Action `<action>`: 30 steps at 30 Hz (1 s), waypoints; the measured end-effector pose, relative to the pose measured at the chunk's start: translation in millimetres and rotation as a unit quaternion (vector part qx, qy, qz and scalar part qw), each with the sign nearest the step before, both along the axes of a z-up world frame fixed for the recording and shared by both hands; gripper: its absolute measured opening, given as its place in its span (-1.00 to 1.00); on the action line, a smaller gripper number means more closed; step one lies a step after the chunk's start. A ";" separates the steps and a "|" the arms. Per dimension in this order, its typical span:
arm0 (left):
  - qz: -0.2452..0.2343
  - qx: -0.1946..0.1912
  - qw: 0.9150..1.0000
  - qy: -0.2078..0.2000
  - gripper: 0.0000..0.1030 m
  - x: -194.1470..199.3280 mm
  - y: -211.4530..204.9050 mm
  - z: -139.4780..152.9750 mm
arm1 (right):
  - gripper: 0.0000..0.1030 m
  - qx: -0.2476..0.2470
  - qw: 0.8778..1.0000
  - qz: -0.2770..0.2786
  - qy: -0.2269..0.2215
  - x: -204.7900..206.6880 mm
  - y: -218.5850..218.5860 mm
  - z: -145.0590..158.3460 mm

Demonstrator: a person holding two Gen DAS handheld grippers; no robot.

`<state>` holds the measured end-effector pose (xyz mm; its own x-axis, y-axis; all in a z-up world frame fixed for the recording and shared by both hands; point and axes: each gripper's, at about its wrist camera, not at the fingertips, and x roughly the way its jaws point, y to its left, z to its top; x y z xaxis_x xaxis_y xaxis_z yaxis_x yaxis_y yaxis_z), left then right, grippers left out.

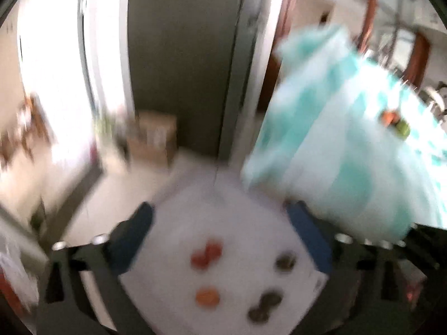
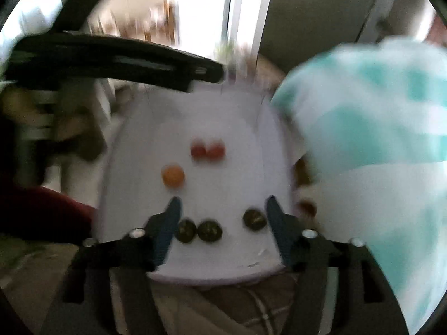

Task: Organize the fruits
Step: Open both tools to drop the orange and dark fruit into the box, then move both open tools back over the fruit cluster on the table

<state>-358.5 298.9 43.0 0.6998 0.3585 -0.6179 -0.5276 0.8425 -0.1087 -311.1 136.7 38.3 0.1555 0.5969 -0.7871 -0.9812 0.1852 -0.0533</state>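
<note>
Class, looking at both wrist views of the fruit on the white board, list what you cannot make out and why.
- Dark round fruits: kind unclear, motion blur in both views.
- Two red fruits: touching or apart unclear, blurred.
- Teal-and-white cloth: covers the scene's right side, both views.
- Small orange and green items on cloth: too small, left wrist view.
- White board: near edge hidden by gripper, left view.

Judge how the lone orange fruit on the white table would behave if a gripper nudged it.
The orange fruit looks round, so it would probably roll across the smooth white table. It sits apart from the red pair, so little would stop it. Blur hides its firmness.
</note>
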 end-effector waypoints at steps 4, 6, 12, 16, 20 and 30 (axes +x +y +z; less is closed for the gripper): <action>-0.100 -0.013 0.994 -0.046 0.97 47.4 -48.6 46.0 | 0.67 0.061 0.993 -0.085 -0.046 30.4 -71.2 39.4; -0.163 -0.049 0.984 -0.050 0.97 82.9 -80.7 53.4 | 0.67 0.065 0.983 -0.156 -0.064 56.8 -105.6 42.6; -0.273 -0.054 0.960 -0.013 0.97 241.6 -184.9 42.8 | 0.68 0.070 0.925 -0.372 -0.020 160.7 -216.5 29.5; -0.282 -0.070 0.957 0.003 0.97 314.1 -231.5 17.1 | 0.68 0.084 0.878 -0.469 0.037 237.1 -275.4 7.7; -0.269 -0.092 0.959 0.007 0.97 374.3 -233.5 -7.3 | 0.68 0.074 0.855 -0.510 0.060 290.2 -289.3 -15.1; -0.217 -0.201 0.953 -0.067 0.97 381.5 -183.2 -22.0 | 0.68 0.069 0.861 -0.497 0.084 403.8 -238.3 -21.0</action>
